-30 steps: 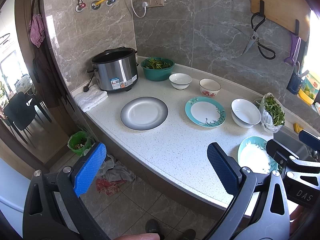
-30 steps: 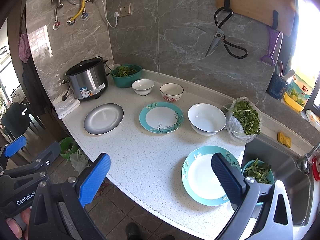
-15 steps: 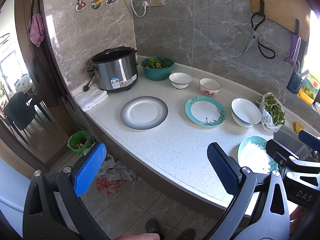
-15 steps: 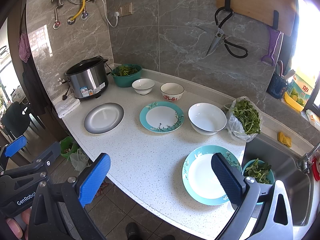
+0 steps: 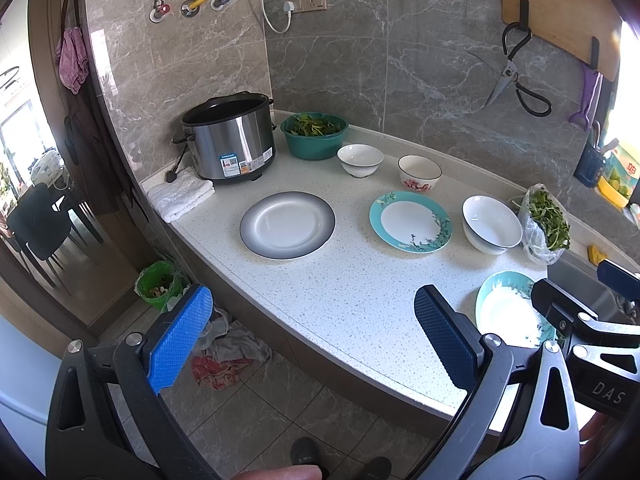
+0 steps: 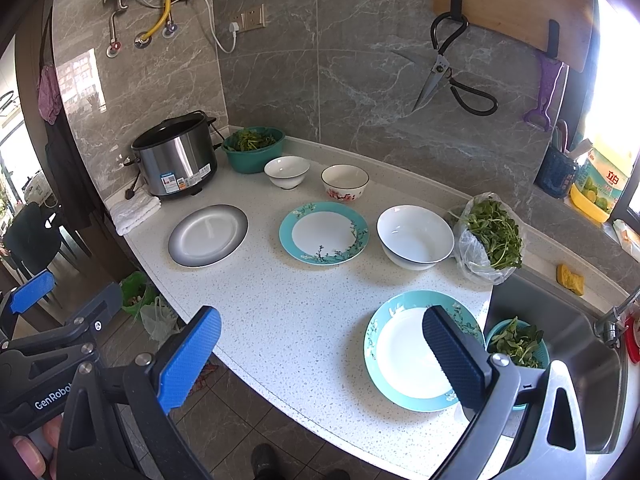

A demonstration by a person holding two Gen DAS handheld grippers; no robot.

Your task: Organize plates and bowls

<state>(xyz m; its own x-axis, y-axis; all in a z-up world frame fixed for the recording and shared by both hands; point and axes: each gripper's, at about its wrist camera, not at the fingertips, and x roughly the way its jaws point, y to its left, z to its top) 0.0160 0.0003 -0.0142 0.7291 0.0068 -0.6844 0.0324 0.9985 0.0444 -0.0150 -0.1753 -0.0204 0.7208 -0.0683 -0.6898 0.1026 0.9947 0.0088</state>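
On the white counter lie a grey-rimmed plate (image 5: 287,225) (image 6: 208,235), a teal floral plate (image 5: 411,226) (image 6: 323,233) and a second teal plate (image 6: 404,350) (image 5: 508,308) near the sink. Behind them stand a small white bowl (image 5: 359,160) (image 6: 287,172), a flowered bowl (image 5: 419,173) (image 6: 344,182) and a large white bowl (image 5: 491,224) (image 6: 415,237). My left gripper (image 5: 312,342) hangs open off the counter's front edge, holding nothing. Open too, my right gripper (image 6: 320,364) hovers at the front edge with one finger over the near teal plate.
A steel cooker (image 5: 230,142), a folded white towel (image 5: 181,196) and a green basin of greens (image 5: 314,134) fill the back left. A bag of greens (image 6: 490,236) and the sink (image 6: 560,344) lie to the right. Scissors (image 6: 448,76) hang on the wall.
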